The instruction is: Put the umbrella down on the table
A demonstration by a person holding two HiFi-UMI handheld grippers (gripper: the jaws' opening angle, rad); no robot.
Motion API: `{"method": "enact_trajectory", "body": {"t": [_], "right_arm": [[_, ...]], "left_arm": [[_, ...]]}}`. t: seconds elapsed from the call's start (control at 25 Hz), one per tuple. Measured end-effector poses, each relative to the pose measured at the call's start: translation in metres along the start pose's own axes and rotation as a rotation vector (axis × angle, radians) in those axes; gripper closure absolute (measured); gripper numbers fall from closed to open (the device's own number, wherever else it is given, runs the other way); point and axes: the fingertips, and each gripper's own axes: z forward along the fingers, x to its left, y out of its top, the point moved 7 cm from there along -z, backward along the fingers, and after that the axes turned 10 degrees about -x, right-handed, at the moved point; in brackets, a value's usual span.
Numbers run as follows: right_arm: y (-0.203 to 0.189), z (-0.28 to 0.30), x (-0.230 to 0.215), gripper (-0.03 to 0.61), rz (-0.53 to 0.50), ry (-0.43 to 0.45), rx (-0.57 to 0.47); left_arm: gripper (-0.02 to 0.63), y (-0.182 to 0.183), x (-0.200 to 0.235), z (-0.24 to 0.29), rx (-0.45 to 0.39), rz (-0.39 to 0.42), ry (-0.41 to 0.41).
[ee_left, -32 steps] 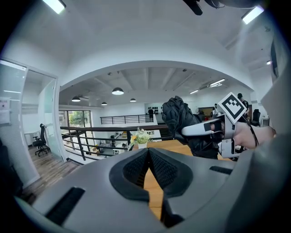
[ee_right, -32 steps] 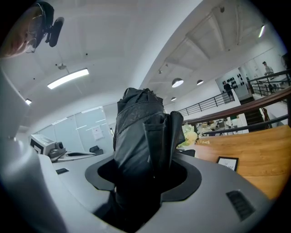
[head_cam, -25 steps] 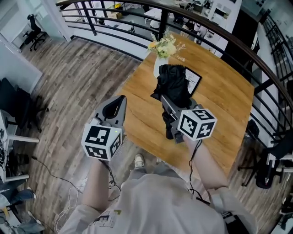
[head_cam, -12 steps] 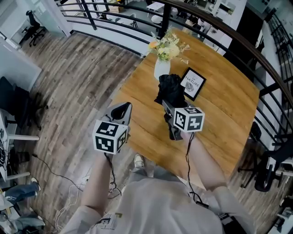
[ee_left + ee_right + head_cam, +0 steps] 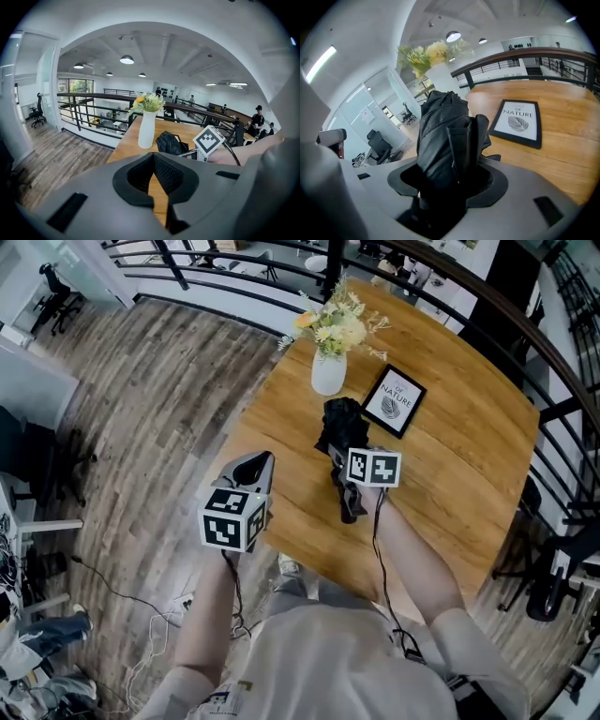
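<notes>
Clamping a folded, crumpled black umbrella (image 5: 440, 131), the right tongs (image 5: 447, 180) hover above the table (image 5: 562, 154); left tongs (image 5: 153, 164) closed, empty.

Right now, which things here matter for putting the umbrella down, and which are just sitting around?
For the job:
- folded black umbrella
- right gripper, clamped on the umbrella
- wooden table

Just there:
- white vase of flowers
- framed picture, lying flat on the table
- left gripper, shut and empty
</notes>
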Motion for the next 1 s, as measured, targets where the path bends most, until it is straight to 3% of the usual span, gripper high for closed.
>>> {"method": "enact_trajectory", "body": {"t": [0.2, 0.52, 0.8, 1.0], "right_arm": [[-0.022, 0.028, -0.014, 0.310, -0.006, -0.037, 0.078], [-0.039, 0.061, -0.034, 0.305, 0.145, -0.071, 0.100], [-0.034, 0.067, -0.030, 0.278, 0.134, -0.052, 0.118], [0.001, 0.035, -0.022, 0.300, 0.050, -0.065, 0.009]], "left_arm": [[0.597, -0.015, 0.014, 0.007, 0.029, -0.041, 0.044], [0.597, -0.037, 0.020, 0.005, 0.079, -0.048, 0.054], [0.597, -0.047, 0.017, 0.004, 0.101, -0.051, 0.038], [0.597, -0.033, 0.007, 0.000, 0.083, -0.016, 0.007]]}}
